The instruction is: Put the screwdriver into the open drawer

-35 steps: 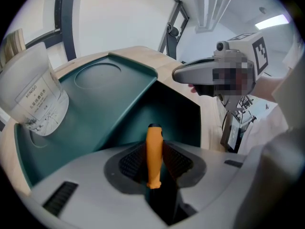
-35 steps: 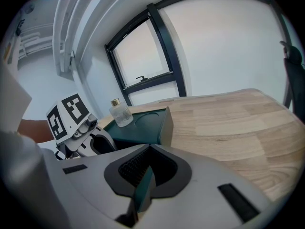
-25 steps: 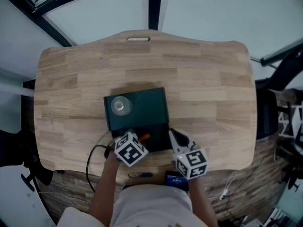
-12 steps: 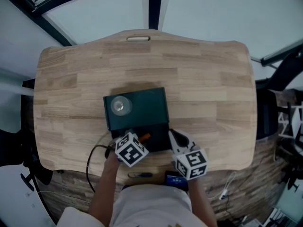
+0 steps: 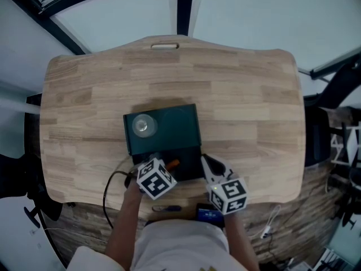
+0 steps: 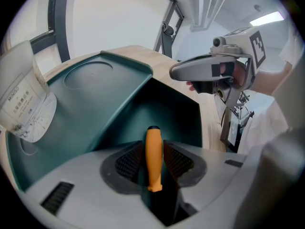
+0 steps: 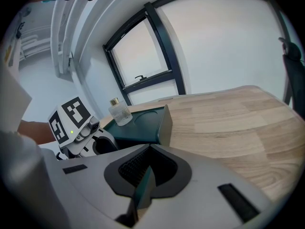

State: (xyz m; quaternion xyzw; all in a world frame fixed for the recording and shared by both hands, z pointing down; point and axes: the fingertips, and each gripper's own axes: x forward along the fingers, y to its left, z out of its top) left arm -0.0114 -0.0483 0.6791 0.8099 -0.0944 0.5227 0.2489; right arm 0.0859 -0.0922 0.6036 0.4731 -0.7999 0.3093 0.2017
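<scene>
— Where's the screwdriver (image 6: 153,178)?

— In the left tool (image 6: 153,149). Its ribbed pads are clamped on the orange handle from both sides, and the handle's black-capped end sticks out past the tips over the drawer (image 6: 164,109). In the head view the handle shows just below centre of the frame, right beside the marker cube.

— And the drawer is open?

— Yes, it stands pulled out of the dark green cabinet (image 5: 175,126) toward the bottom of the head view. The left gripper view looks straight down into its dark hollow.

— What is the right tool (image 7: 147,171) doing?

— It sits at the drawer's right side, just right of centre in the head view. In its own view a thin green wall of the drawer stands edge-on between the jaws, and they are closed on it.

— Anything else on the worktop (image 5: 248,106)?

— A small glass bottle (image 5: 141,126) stands upright on the cabinet's top, toward its left end. A black cable (image 5: 107,192) loops off the worktop's lower left edge.
</scene>
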